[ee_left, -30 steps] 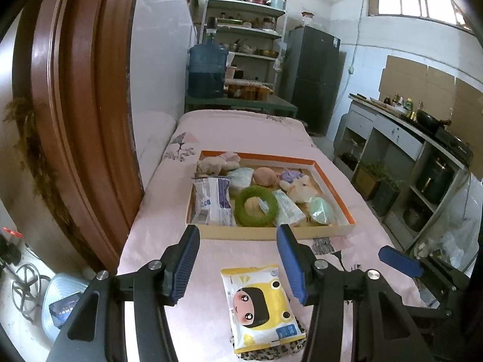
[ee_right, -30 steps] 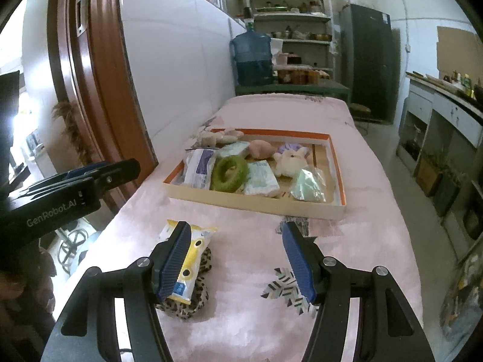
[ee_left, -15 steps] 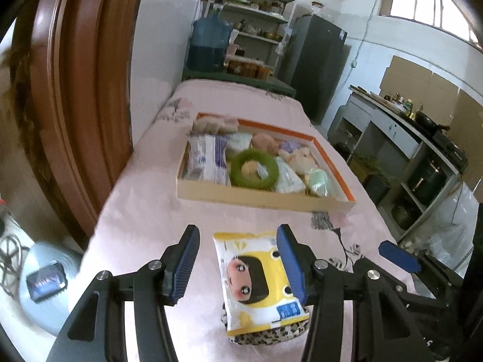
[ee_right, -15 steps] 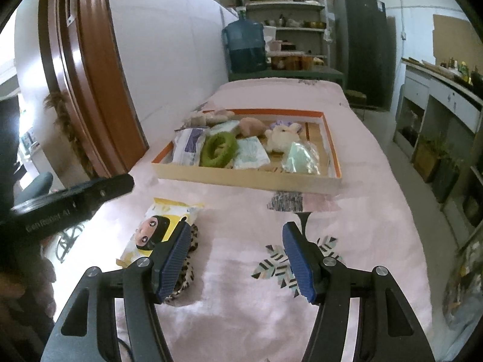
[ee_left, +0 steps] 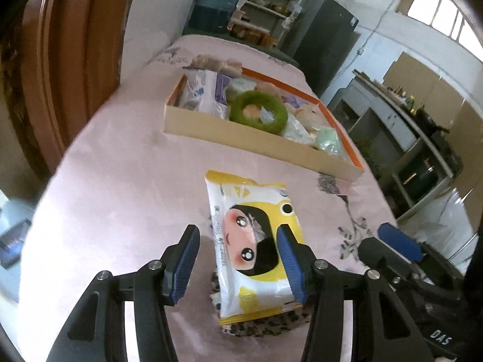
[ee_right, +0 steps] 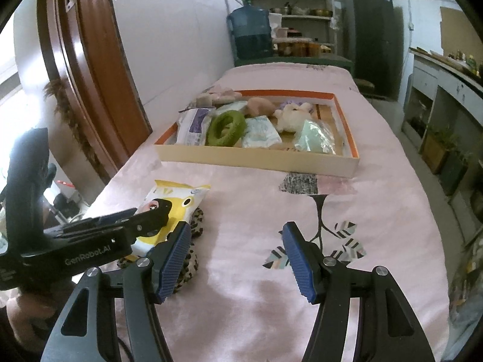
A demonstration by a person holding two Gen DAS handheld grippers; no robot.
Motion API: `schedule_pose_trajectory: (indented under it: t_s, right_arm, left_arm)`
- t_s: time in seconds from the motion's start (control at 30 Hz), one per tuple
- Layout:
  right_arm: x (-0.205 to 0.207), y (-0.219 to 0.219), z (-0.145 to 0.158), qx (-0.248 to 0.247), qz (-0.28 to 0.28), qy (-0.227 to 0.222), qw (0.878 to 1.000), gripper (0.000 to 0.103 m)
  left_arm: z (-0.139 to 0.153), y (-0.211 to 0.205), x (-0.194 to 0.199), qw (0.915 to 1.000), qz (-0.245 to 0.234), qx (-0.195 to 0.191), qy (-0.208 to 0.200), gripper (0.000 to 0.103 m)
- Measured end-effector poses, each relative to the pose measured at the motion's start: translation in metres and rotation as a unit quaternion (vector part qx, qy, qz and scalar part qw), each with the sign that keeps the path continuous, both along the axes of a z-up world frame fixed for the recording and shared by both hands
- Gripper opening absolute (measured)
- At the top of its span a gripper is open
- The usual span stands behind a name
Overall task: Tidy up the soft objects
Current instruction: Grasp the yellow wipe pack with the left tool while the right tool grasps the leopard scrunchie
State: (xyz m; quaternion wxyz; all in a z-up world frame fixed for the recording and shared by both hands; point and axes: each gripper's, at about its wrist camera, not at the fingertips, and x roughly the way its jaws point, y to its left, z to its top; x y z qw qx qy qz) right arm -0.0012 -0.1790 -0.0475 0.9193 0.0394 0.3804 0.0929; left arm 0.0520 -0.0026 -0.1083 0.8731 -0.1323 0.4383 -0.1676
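A yellow wipes pack (ee_left: 253, 241) with a cartoon face lies on a leopard-print soft item (ee_left: 262, 325) on the pink tablecloth. My left gripper (ee_left: 238, 259) hangs low over the pack and its jaws are closing. The pack lies between them: the right pad overlaps its edge, the left pad stands apart from it. In the right wrist view the pack (ee_right: 178, 196) shows beside the left gripper (ee_right: 151, 211). My right gripper (ee_right: 235, 241) is open over bare cloth, holding nothing. Further back, a cardboard box (ee_right: 256, 160) holds a green ring (ee_right: 226, 128), a white plush (ee_right: 291, 117) and several packets.
A brown wooden door frame (ee_left: 69, 60) runs along the table's left side. A blue water jug (ee_right: 252, 33), shelves and a dark fridge (ee_right: 374, 30) stand beyond the far end. A counter (ee_left: 422, 126) lines the right. The table's right edge (ee_right: 428, 211) drops to the floor.
My left gripper has sunk toward the wipes pack and tilted, so the pack now lies between its fingers, which stand slightly closer together. My right gripper has dropped a little over the cloth.
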Motion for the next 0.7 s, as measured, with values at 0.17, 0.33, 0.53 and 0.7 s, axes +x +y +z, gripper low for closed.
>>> schedule_pose_trajectory:
  t_s: [0.17,0.33,0.53,0.7]
  right_arm:
    - [0.002,-0.003,-0.005,0.005,-0.003,0.007,1.0,0.065]
    - [0.001,-0.005,-0.006,0.013,-0.003,0.009,1.0,0.065]
    - [-0.001,-0.005,-0.006,0.027,0.005,0.006,1.0,0.065]
    - [0.004,0.016,-0.009,0.055,0.052,0.02,0.997,0.066]
  left_arm:
    - [0.011,-0.008,-0.008,0.9989,-0.008,0.006,-0.045,0.016]
    - [0.014,-0.017,-0.011,0.998,-0.025,0.018,-0.055,0.012]
    - [0.042,-0.006,-0.021,0.9942,-0.02,0.005,-0.105,0.009]
    - [0.074,0.011,-0.029,0.9877,0.005,0.022,-0.155,0.008]
